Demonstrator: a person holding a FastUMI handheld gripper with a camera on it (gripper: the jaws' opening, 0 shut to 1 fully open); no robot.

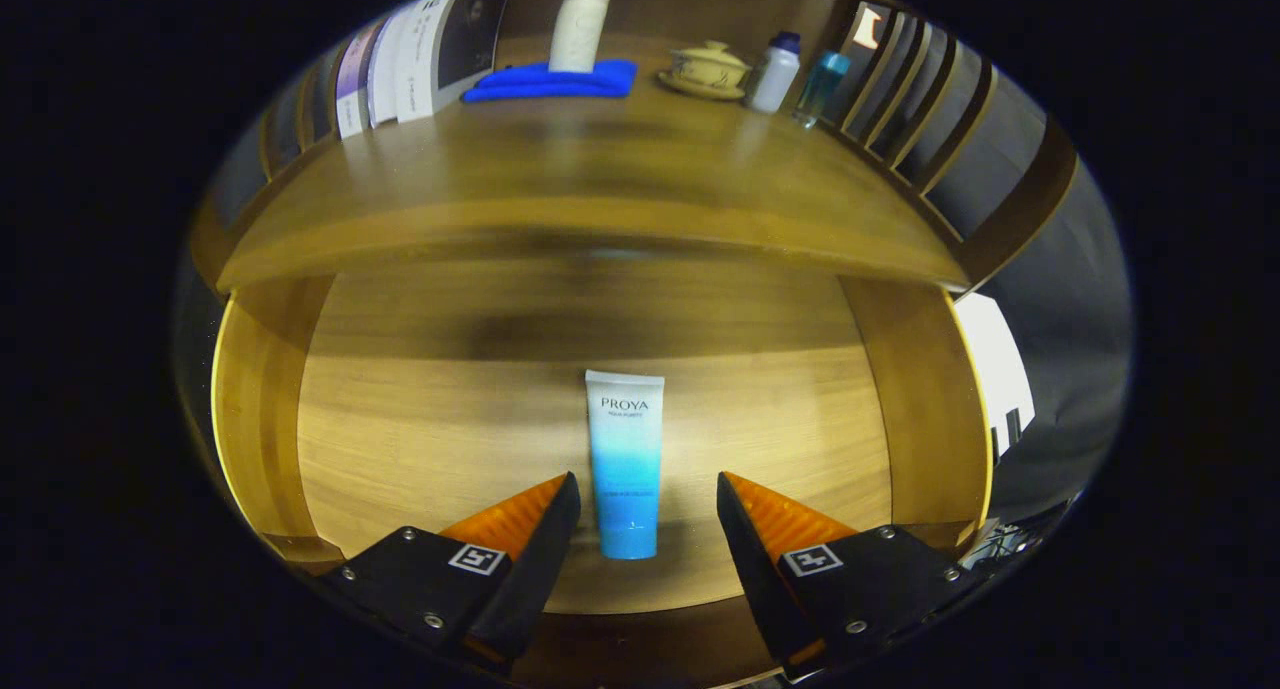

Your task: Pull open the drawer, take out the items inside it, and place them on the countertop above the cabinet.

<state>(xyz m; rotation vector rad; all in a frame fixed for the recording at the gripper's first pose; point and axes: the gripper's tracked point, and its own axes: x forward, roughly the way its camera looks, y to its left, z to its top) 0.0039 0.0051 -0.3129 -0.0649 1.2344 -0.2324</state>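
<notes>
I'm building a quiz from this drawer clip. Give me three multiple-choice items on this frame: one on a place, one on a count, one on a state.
1. Where does the tube lie?
A. On the countertop
B. On the drawer floor, its lower end between the tongs' fingers
C. On the blue cloth

2. How many small bottles stand just beside the lidded cup on the countertop?
A. None
B. Two
C. Five

3. How are the tongs?
A. Open, touching nothing
B. Shut on the tube
C. Shut on the cloth

Answers:
1 B, the tube rests flat on the open drawer floor.
2 B, a white bottle and a teal bottle.
3 A, gaps show on both sides of the tube.
</notes>
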